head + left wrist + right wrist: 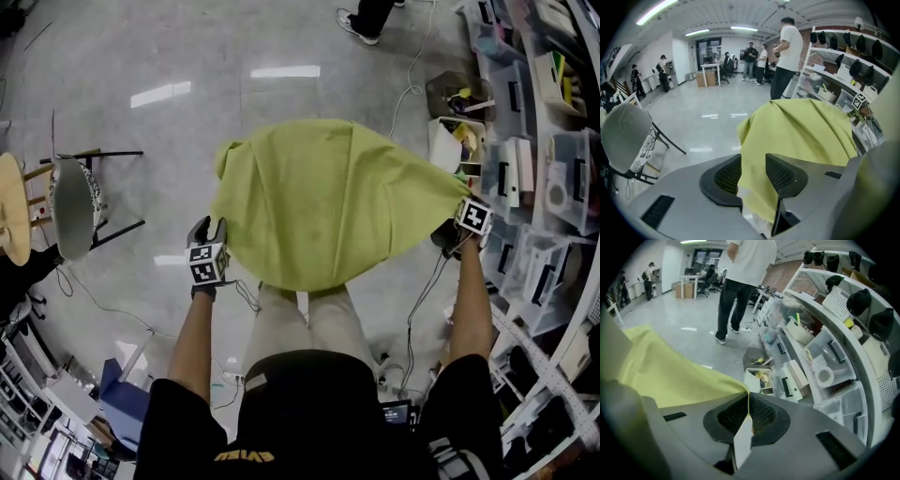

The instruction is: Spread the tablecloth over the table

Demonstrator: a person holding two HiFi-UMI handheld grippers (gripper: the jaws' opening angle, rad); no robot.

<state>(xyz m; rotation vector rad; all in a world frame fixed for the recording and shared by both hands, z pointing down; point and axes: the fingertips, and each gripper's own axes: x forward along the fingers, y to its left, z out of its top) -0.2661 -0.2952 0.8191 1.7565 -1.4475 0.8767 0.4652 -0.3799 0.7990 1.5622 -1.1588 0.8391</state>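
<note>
A yellow-green tablecloth (319, 202) lies draped in a mound over the table, which is hidden beneath it. My left gripper (208, 232) is at the cloth's left edge. In the left gripper view the cloth (801, 136) hangs down through the gap between the gripper's (753, 176) pads, which stand apart without pressing it. My right gripper (444, 234) is at the cloth's right corner and pulls it out into a point. In the right gripper view that gripper (749, 413) is shut on the cloth's (661, 376) edge, with a white tag hanging below the pads.
Curved shelves with bins and boxes (544, 187) stand close on the right. A folding chair with a grey cushion (73, 206) and a wooden stool (11, 208) are at the left. Cables trail on the floor. A person (787, 56) stands beyond the table.
</note>
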